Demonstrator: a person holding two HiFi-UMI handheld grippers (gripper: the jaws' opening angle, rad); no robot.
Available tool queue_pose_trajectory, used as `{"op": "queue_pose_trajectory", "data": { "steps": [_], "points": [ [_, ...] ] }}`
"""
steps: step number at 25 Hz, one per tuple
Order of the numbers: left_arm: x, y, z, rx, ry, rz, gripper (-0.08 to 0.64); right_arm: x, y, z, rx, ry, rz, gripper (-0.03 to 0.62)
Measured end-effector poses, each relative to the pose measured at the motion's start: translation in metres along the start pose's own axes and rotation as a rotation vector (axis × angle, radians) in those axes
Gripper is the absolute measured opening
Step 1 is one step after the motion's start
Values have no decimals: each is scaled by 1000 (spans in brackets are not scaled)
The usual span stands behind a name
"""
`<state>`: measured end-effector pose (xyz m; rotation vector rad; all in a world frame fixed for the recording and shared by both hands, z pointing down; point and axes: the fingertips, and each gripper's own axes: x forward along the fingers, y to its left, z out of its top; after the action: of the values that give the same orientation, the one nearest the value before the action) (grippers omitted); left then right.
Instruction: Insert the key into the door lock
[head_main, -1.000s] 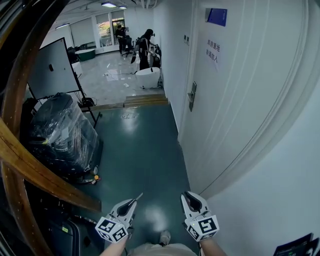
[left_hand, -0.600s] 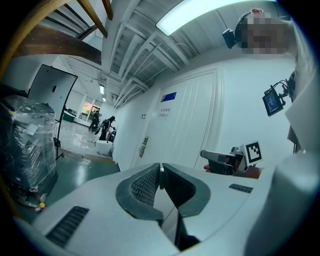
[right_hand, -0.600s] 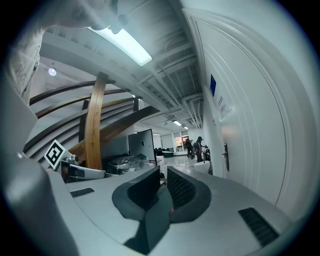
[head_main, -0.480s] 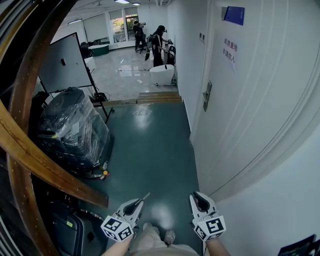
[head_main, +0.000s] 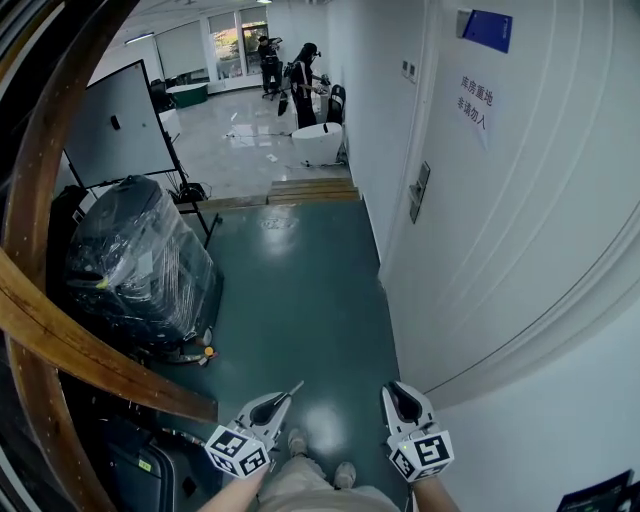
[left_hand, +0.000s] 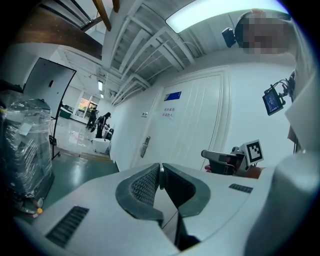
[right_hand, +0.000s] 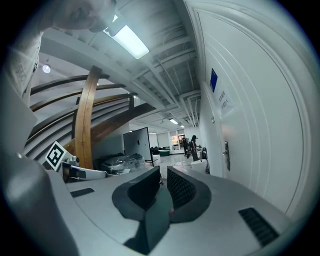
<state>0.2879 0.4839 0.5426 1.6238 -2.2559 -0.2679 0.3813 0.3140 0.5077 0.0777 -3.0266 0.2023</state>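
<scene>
Your left gripper (head_main: 277, 402) is clenched on the key (head_main: 296, 386), whose thin tip pokes past the jaws above the glossy green floor (head_main: 300, 290). Your right gripper (head_main: 397, 390) hangs near it, jaws apart and empty. The door lock (head_main: 419, 192) sits well ahead on the white door (head_main: 500, 230) along the corridor's right side. A plastic-wrapped load (head_main: 140, 265) stands at the left.

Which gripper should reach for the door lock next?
Left. The left gripper is shut on the key, blade pointing forward; the right gripper holds nothing, though it is nearer the door. The door lock lies ahead on the right.
</scene>
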Motion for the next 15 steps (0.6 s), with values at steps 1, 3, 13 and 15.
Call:
{"op": "queue_pose_trajectory", "data": {
  "steps": [1, 3, 13, 15],
  "points": [
    [4, 7, 5, 2, 2, -9, 34, 8, 2, 3, -3, -2, -4, 31],
    [13, 22, 14, 0, 1, -26, 34, 25, 3, 8, -10, -3, -15, 31],
    [47, 96, 48, -14, -7, -93, 34, 108, 10, 16, -30, 3, -56, 31],
    [53, 111, 52, -21, -6, -104, 34, 121, 9, 17, -34, 0, -69, 31]
  ]
}}
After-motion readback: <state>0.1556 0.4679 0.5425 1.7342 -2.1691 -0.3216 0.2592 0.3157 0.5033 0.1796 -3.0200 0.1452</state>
